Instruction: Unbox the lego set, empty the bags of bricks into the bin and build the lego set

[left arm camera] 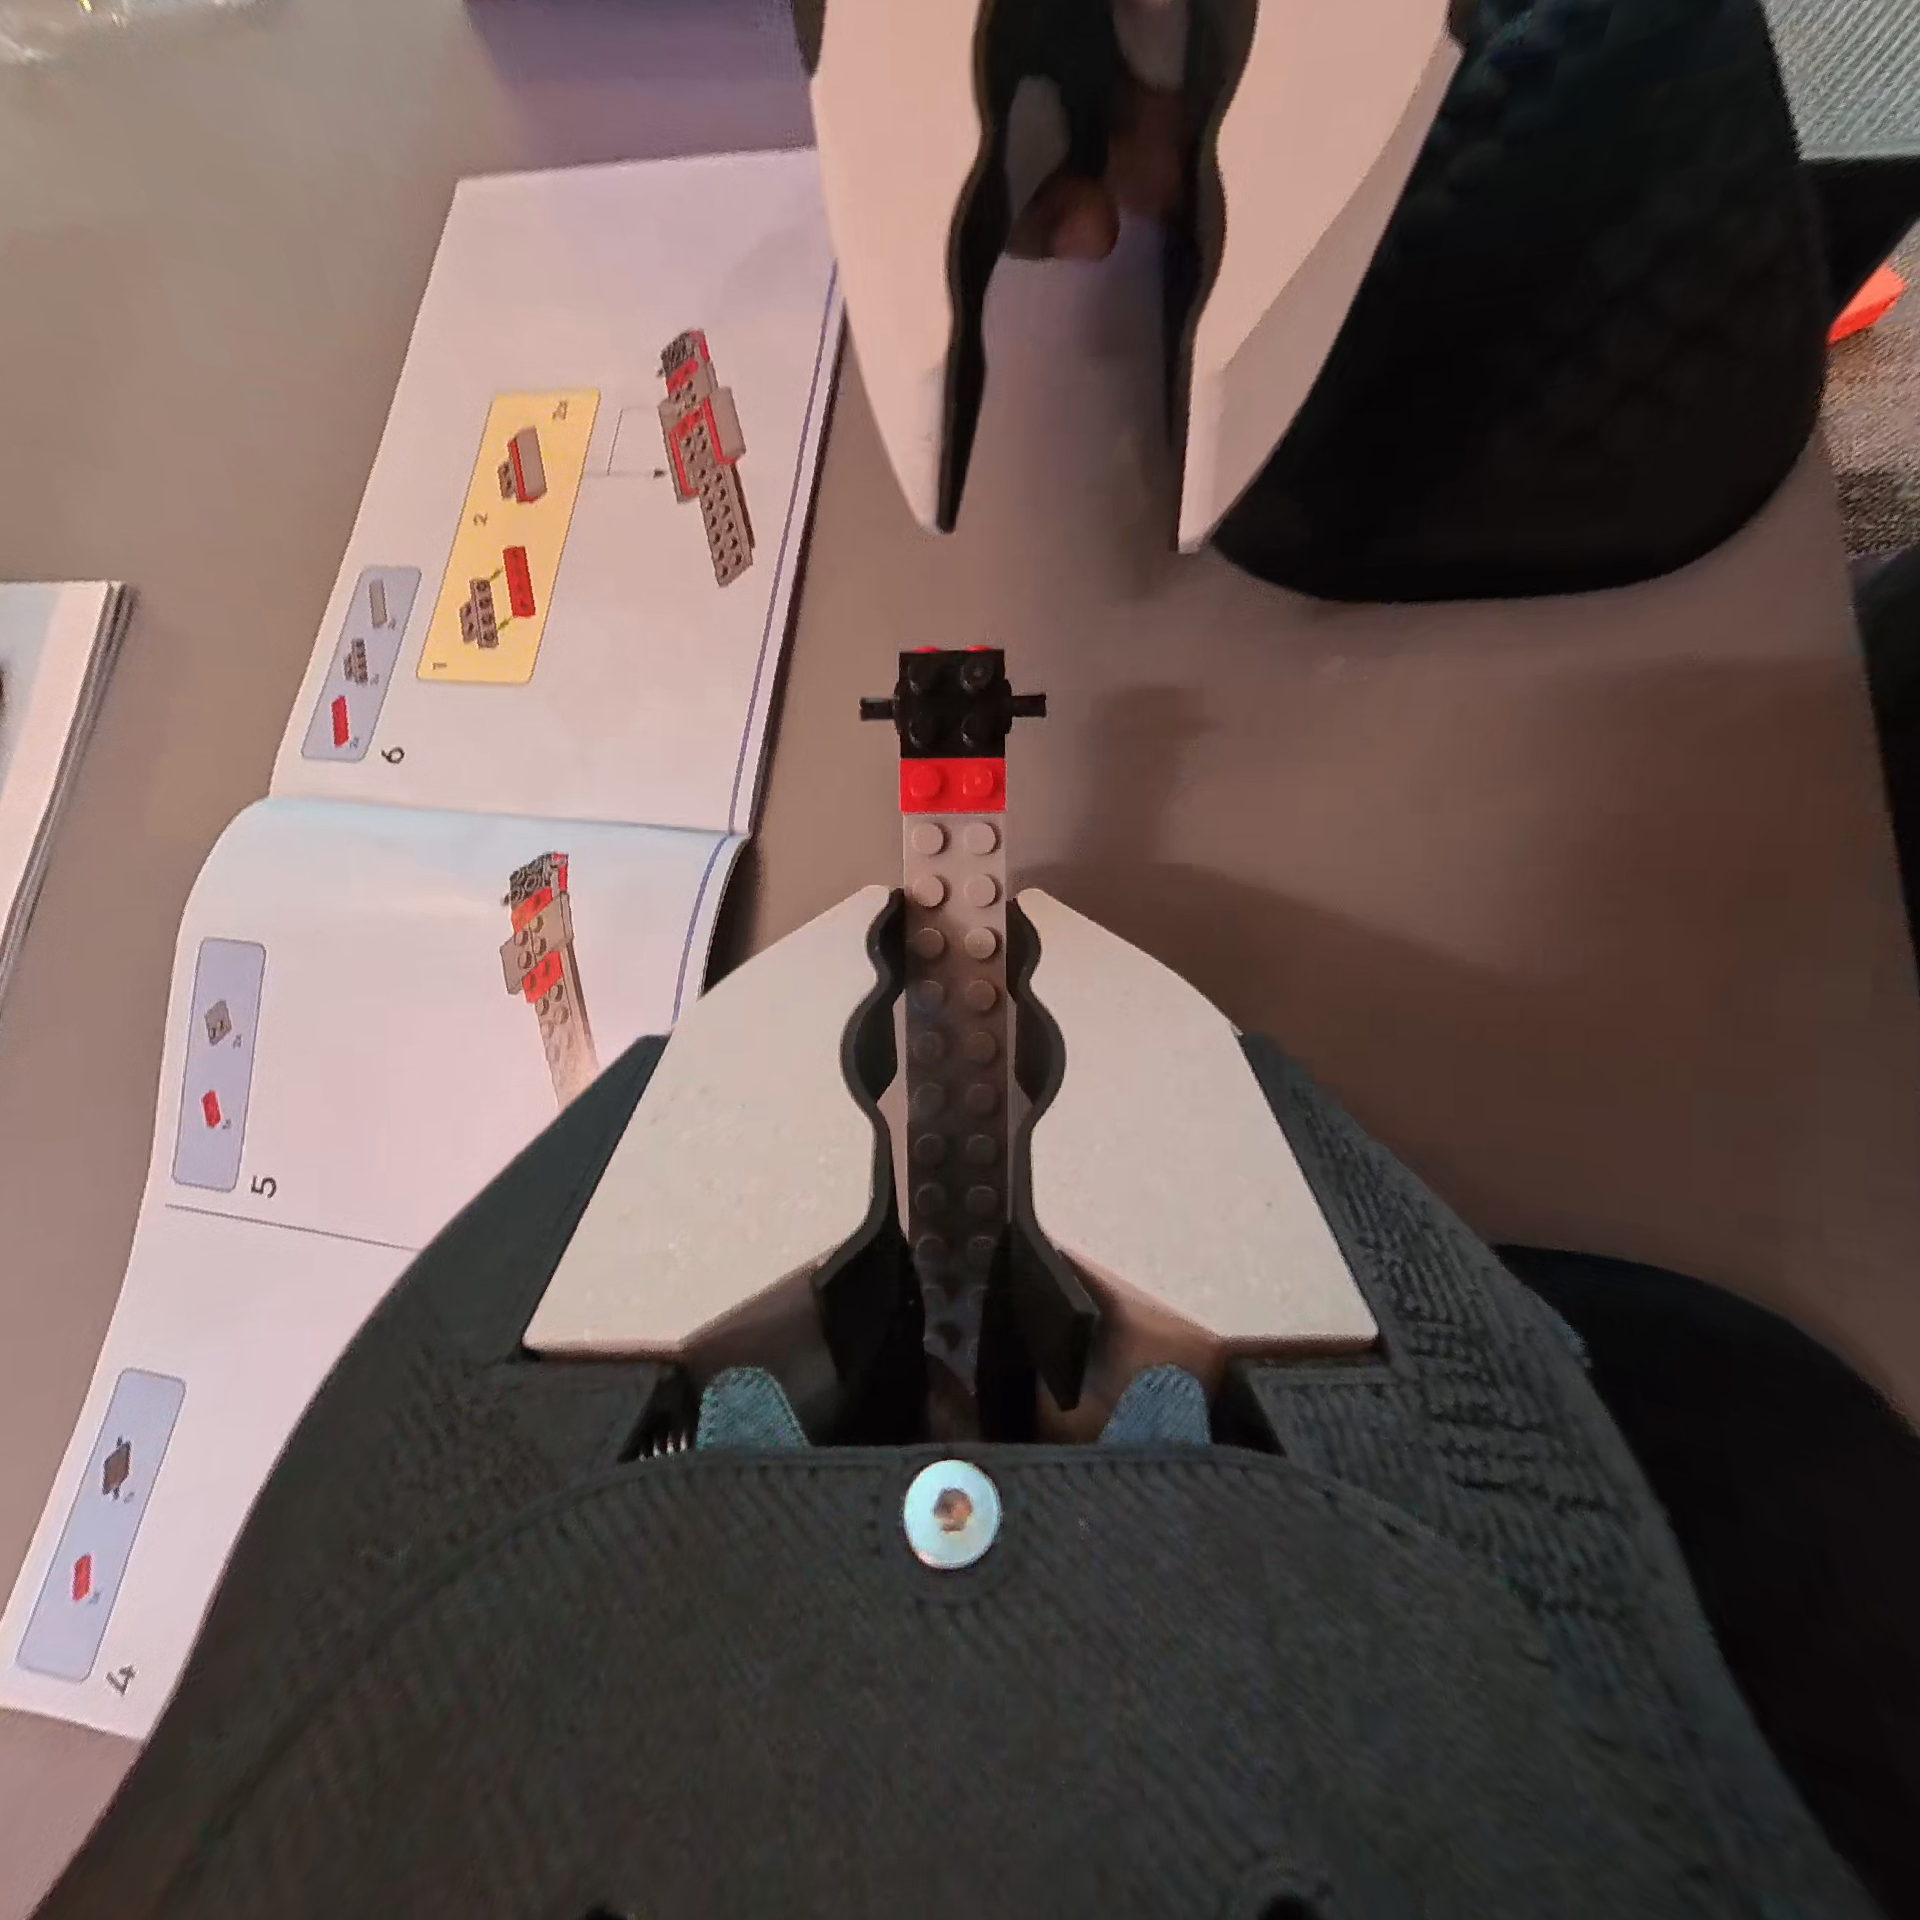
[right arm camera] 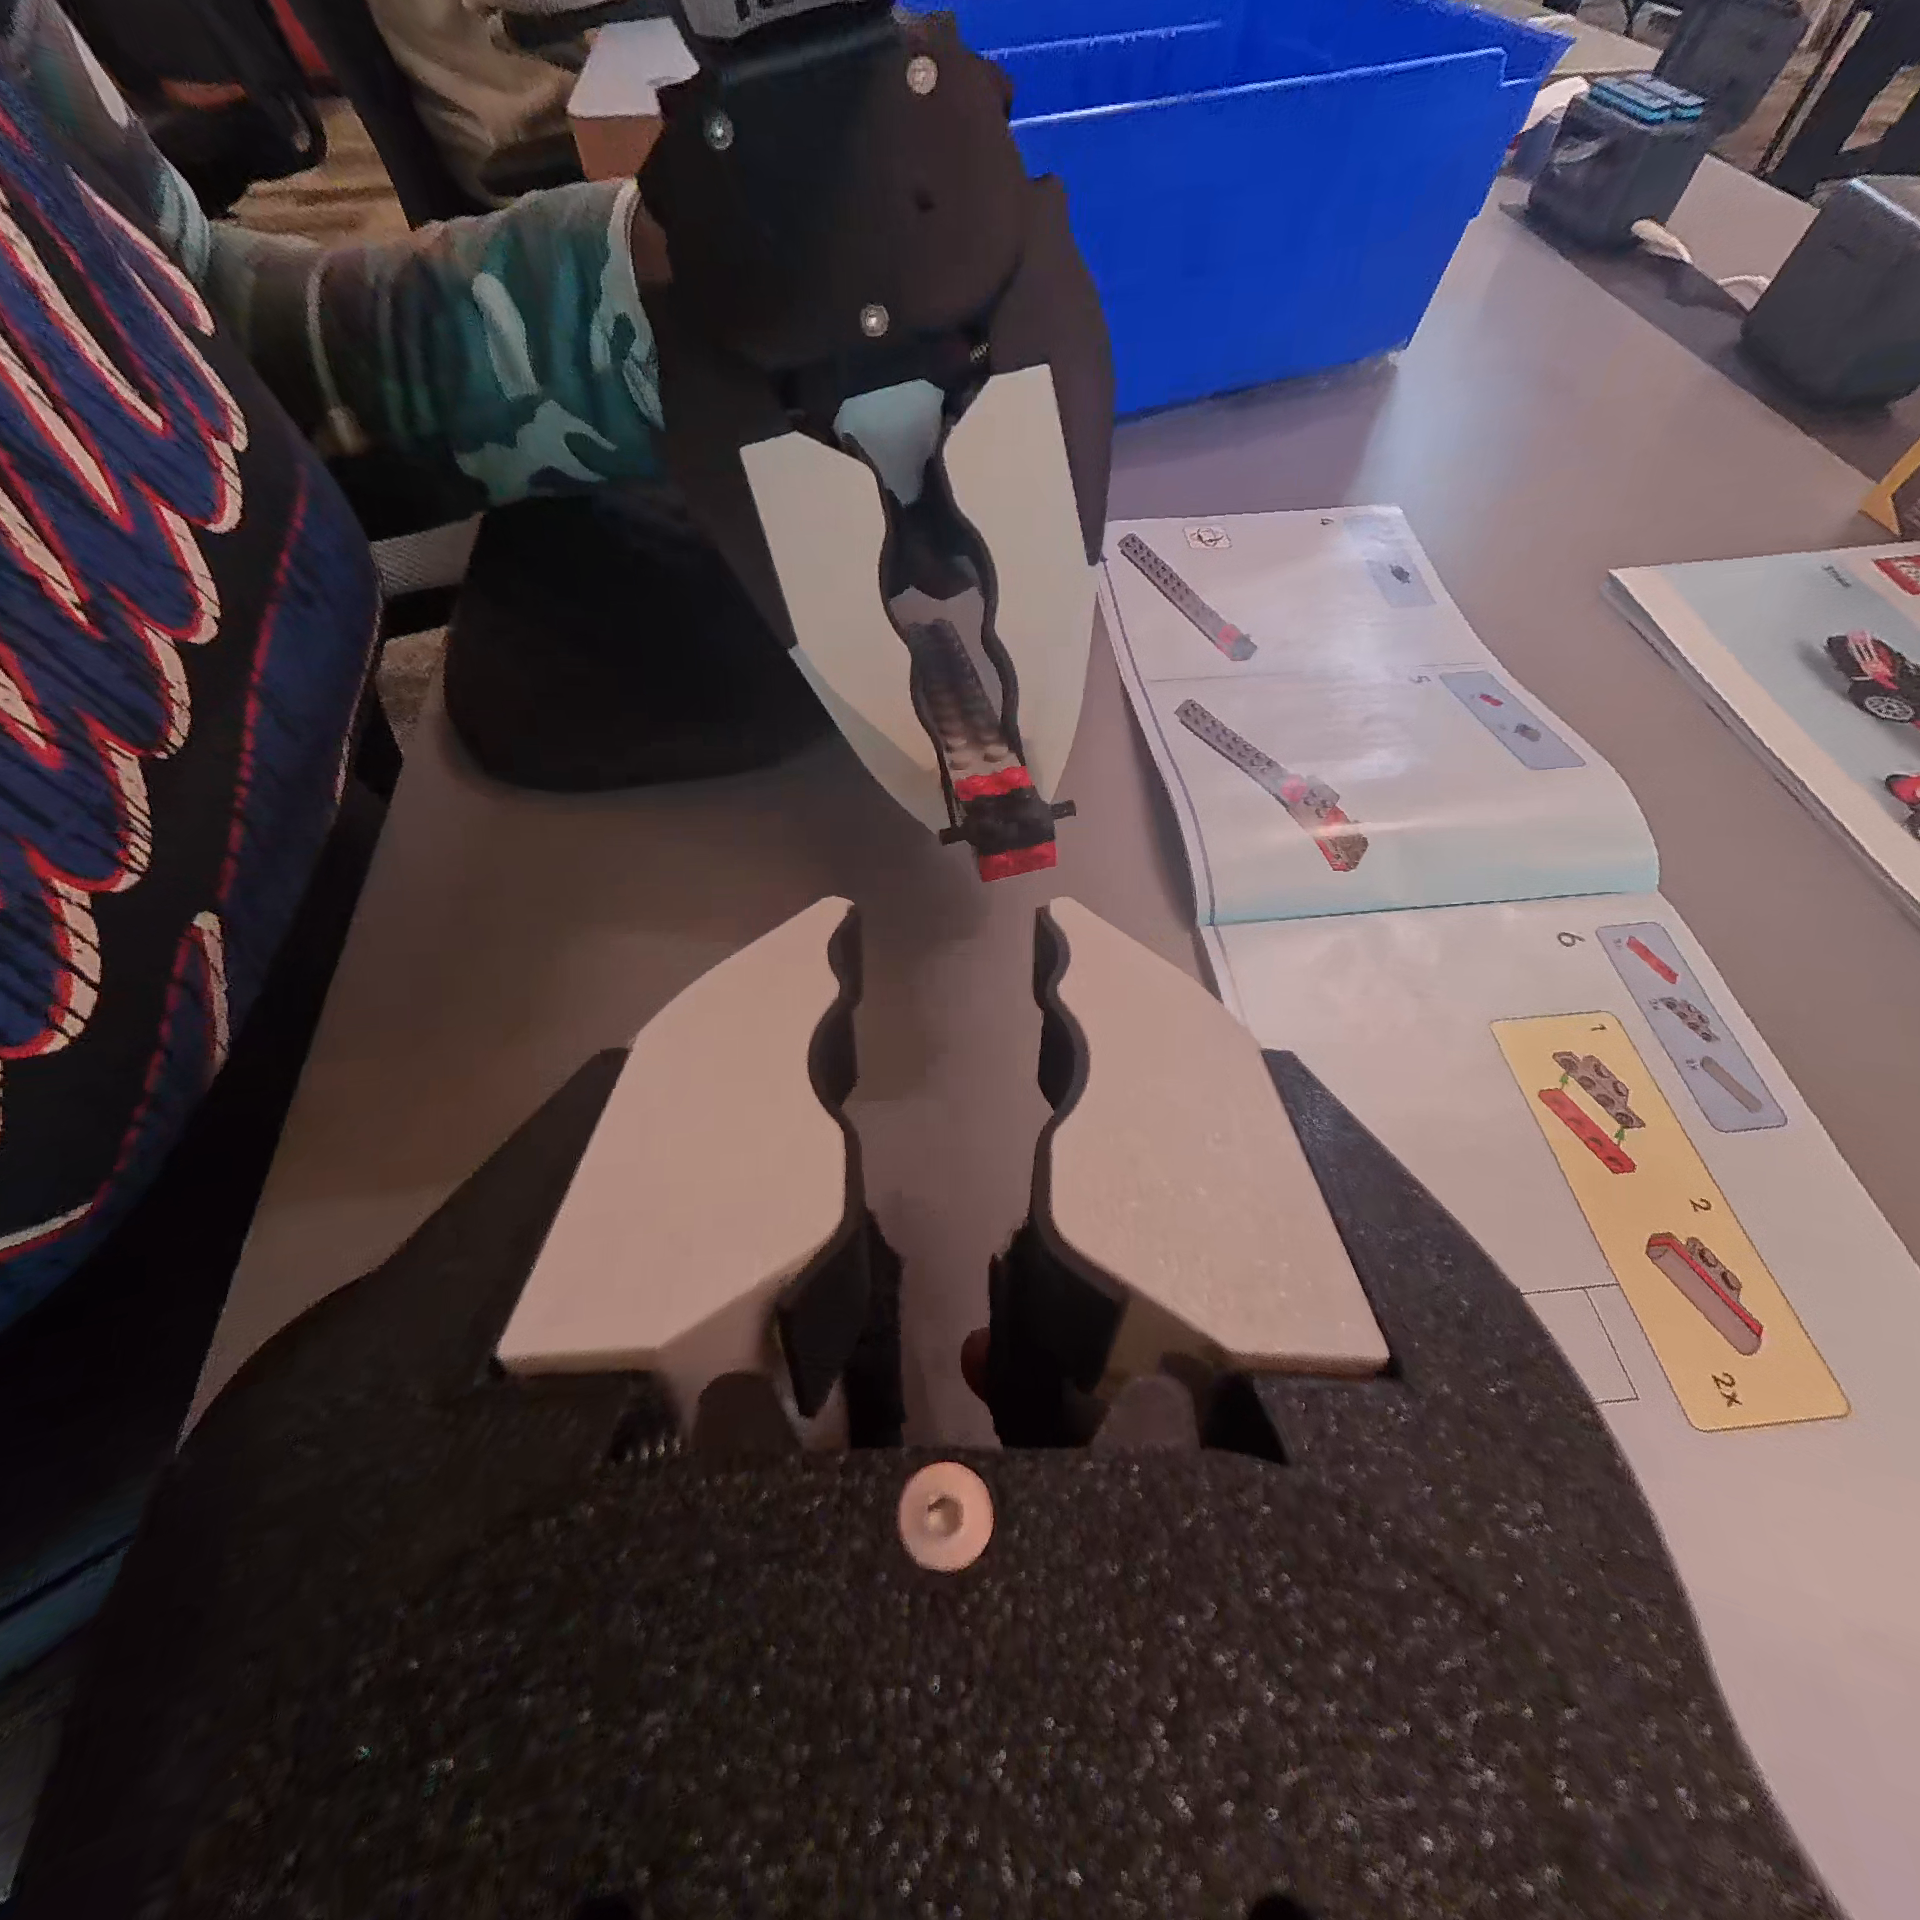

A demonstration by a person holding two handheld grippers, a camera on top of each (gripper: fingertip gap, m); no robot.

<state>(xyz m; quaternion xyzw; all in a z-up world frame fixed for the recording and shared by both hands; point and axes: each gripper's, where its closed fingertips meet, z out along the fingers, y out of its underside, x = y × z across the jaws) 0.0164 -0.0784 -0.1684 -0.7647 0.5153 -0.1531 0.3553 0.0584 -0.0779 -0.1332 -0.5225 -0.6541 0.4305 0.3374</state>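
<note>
My left gripper (left arm camera: 954, 894) is shut on a long grey studded plate (left arm camera: 951, 1029) and holds it pointing forward above the grey table. A red brick (left arm camera: 951, 787) and a black brick with side pins (left arm camera: 951, 701) sit on the plate's far end. My right gripper (right arm camera: 945, 914) is open, facing the left gripper (right arm camera: 987, 795) tip to tip, a short gap from the plate's end (right arm camera: 1013, 831). It also shows in the left wrist view (left arm camera: 1065, 530). A small red spot (right arm camera: 975, 1356) lies deep between its fingers; I cannot tell what it is.
An open instruction booklet (left arm camera: 582, 540) lies on the table beside the grippers (right arm camera: 1403, 1039). A second booklet (right arm camera: 1787, 665) lies farther out. A blue bin (right arm camera: 1247, 239) stands behind the left gripper. A person's sleeve (right arm camera: 499, 343) and dark objects (right arm camera: 1839, 301) are nearby. The gap from one gripper's tips to the other's is roughly 6 cm.
</note>
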